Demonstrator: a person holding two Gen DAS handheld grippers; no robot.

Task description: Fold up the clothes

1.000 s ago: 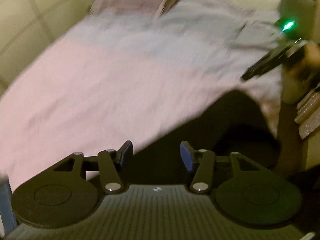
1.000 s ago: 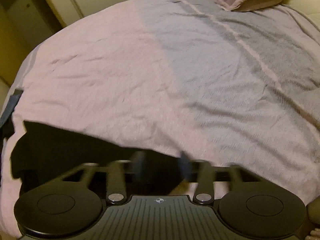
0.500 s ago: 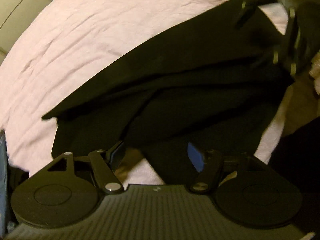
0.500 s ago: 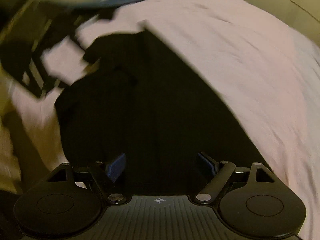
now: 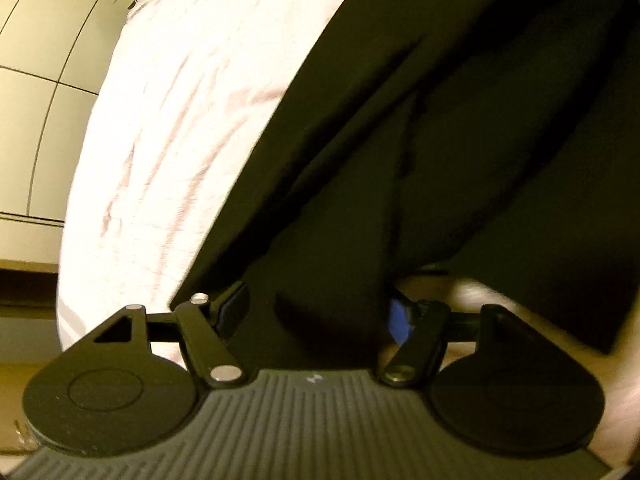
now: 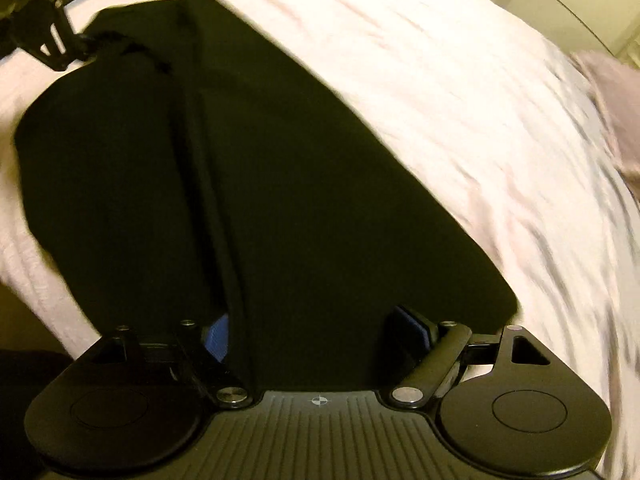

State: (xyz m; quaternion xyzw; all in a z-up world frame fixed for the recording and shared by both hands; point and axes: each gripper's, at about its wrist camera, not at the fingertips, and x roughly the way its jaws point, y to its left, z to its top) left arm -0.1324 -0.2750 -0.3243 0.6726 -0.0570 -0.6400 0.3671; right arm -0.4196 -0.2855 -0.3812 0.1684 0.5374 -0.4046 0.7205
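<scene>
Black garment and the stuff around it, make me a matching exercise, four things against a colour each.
Things:
1. garment
2. bedsheet
3. finger pads
4. cupboard doors

Colours:
A. blue
B. cream
C. black
D. pale pink

Pairs: 1-C, 2-D, 3-A, 4-B

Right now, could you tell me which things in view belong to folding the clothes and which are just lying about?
Job in hand:
black garment
left tool, jaws opening
right tool
bed cover, work surface

Lying about:
pillow
cupboard
</scene>
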